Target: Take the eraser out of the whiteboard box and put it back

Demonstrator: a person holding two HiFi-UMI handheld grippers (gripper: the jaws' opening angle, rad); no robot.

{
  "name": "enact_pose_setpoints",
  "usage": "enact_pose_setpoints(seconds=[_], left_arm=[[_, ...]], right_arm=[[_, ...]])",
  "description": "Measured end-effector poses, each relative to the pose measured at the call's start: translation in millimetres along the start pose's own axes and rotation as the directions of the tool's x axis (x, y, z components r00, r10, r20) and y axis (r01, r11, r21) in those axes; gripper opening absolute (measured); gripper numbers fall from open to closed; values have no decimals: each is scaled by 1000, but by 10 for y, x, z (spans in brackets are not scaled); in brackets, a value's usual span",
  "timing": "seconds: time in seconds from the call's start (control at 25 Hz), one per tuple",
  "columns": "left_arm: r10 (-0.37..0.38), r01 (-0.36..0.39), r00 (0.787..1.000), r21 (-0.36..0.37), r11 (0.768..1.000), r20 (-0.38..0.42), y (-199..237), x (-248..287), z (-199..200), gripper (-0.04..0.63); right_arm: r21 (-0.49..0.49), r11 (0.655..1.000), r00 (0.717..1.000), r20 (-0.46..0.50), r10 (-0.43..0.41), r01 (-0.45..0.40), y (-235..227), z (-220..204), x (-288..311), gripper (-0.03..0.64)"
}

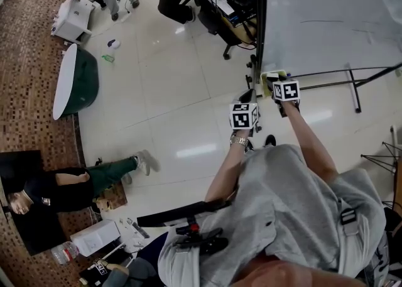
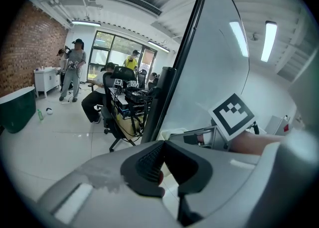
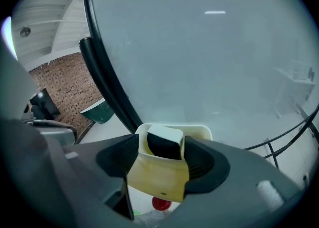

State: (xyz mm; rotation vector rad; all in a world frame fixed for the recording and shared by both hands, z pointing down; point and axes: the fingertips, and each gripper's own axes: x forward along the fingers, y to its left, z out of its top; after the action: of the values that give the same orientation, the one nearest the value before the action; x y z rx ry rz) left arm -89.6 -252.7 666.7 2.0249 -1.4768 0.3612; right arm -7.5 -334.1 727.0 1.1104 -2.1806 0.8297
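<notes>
A cream whiteboard box [image 3: 158,178] hangs at the lower left corner of the whiteboard [image 3: 209,57]. The eraser [image 3: 164,146], white-backed with black felt, stands tilted inside it. My right gripper [image 3: 162,141] straddles the box with one pad on each side; the jaws stand wide and do not squeeze the eraser. From the head view the right gripper [image 1: 272,80] reaches to the board's corner, where the box [image 1: 276,73] shows as a pale yellow rim. My left gripper [image 2: 162,144] hovers just left of it, its tips together and nothing between them, also seen as left gripper [image 1: 247,97].
The whiteboard's black stand legs [image 1: 352,85] spread over the tiled floor. A desk with cables and an office chair [image 1: 217,9] stand behind the board. A green tub [image 1: 78,81] and a person seated on the floor [image 1: 69,185] are at left. A red-capped bottle [image 3: 160,203] lies below the box.
</notes>
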Motion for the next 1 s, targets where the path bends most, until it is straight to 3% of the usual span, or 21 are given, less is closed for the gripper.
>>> enact_pose_setpoints(seconds=[0.2,0.24,0.32,0.52,1.0], left_arm=[[-9,9,1000,-2,1000,3,4,-33,-27,3],[-7,7,1000,-1,1000,3,11,-43,-27,3],[-3,3,1000,-1,1000,3,33,-68,-29,3],[2,-2,1000,-3,1000,2,66,-111,-28,3],[-34,34,999,0,999,-2,-172,-140,-255,3]], right_arm=[[37,998,997,52,-55,54,-95,50,-182,273],[46,996,994,75,-83,80,-116,64,-267,226],[50,992,987,112,-117,112,-98,67,-410,3],[4,998,993,98,-68,68,199,-24,-446,3],[15,1000,996,81,21,-23,716,-477,-641,3]])
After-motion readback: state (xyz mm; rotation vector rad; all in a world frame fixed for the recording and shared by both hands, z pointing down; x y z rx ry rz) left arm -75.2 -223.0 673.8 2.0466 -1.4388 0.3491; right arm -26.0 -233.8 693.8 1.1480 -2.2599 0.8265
